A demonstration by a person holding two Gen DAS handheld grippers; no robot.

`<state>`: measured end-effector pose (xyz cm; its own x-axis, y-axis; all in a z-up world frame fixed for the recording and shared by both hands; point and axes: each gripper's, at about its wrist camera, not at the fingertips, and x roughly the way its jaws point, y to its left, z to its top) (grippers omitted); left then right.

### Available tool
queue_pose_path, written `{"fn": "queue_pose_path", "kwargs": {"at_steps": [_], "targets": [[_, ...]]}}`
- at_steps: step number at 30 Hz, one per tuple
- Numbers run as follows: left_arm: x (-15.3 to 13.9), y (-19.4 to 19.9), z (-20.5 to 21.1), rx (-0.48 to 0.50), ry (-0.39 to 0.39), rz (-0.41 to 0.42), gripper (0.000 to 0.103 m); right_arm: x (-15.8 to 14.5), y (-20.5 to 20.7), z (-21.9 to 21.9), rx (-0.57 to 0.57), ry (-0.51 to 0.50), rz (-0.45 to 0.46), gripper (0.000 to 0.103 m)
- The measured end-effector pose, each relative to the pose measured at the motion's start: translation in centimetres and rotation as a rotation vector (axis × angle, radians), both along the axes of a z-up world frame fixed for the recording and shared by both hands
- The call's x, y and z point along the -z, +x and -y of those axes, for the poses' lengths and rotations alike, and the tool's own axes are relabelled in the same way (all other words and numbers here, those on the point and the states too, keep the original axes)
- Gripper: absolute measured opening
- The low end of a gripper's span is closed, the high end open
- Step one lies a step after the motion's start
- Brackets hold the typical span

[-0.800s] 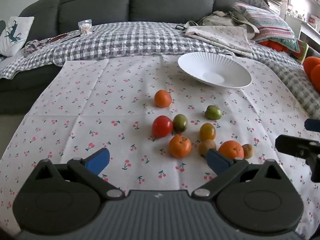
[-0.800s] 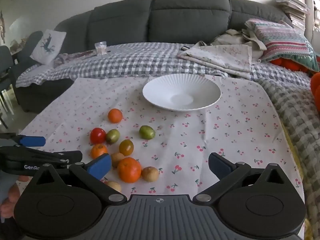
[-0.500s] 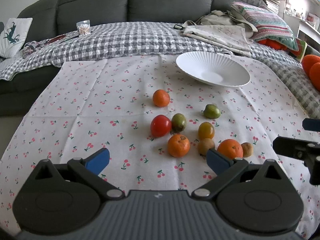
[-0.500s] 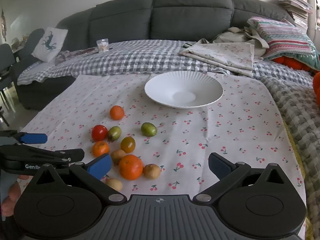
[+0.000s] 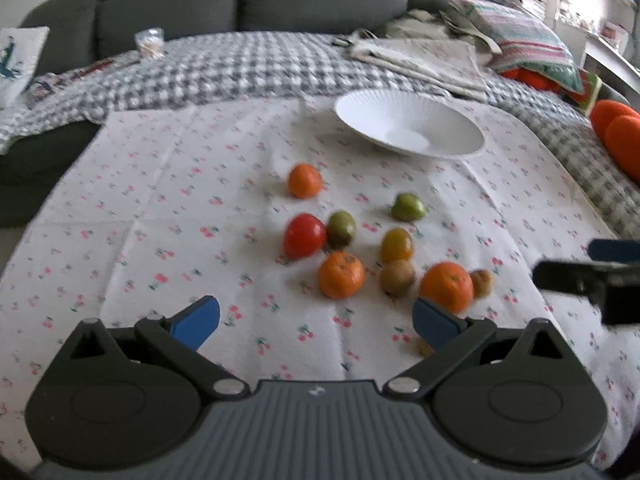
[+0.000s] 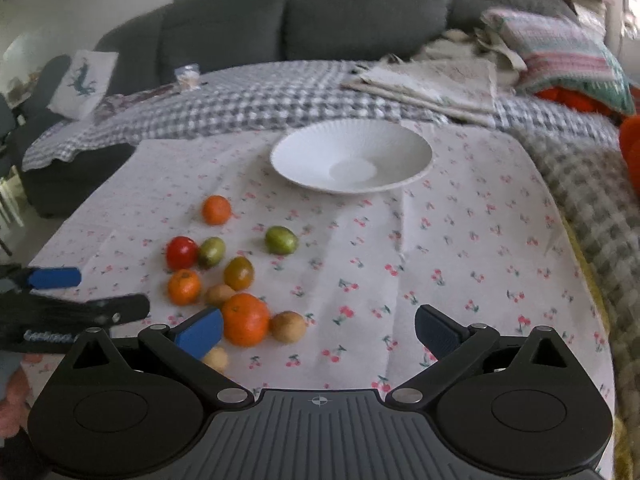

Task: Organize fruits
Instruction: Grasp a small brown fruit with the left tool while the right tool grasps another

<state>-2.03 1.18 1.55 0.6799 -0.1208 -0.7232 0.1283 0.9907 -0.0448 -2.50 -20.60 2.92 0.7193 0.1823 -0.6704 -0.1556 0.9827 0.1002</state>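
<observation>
Both tongs hover level above the near edge of the tabletop, pointing toward the sofa (image 6: pixel 360 12). The left tongs (image 5: pixel 316 320) stand wide and hold nothing; the right tongs (image 6: pixel 318 330) are likewise spread wide with nothing between them. In the left wrist view the right tongs show only as a dark bar cut off by the right edge.

The fruits lie loose on the cherry-print cloth (image 6: pixel 460 248), near and left of the white bowl (image 6: pixel 412 148): a small orange (image 6: pixel 216 209) farthest, a red tomato (image 6: pixel 181 252) touching a green-brown one (image 6: pixel 211 251), a green fruit (image 6: pixel 281 239) apart to the right, and a large orange (image 6: pixel 245 319) just beside a brown kiwi (image 6: pixel 288 326). A pale fruit (image 6: pixel 217 358) is half hidden behind the right tongs' left blue pad. Both views are blurred, so small fruit details are hard to make out.
</observation>
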Motion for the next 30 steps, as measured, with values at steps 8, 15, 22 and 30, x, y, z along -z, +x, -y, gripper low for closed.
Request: {"fn": "queue_pose_path", "kwargs": {"at_steps": [8, 15, 22, 30], "targets": [[1.1, -0.8, 2.0, 0.154, -0.037, -0.033, 0.086, 0.7, 0.5, 0.8, 0.007, 0.066, -0.045, 0.086], [2.7, -0.6, 3.7, 0.244, -0.085, -0.059, 0.061, 1.6, 1.0, 0.4, -0.014, 0.029, -0.108, 0.061], [3.3, -0.6, 4.9, 0.296, -0.025, -0.02, 0.03, 2.7, 1.5, -0.9, -0.067, -0.02, -0.131, 0.057], [2.9, -0.7, 4.4, 0.299, -0.045, -0.019, 0.025, 3.8, 2.0, -2.5, -0.164, -0.073, -0.14, 0.049]]}}
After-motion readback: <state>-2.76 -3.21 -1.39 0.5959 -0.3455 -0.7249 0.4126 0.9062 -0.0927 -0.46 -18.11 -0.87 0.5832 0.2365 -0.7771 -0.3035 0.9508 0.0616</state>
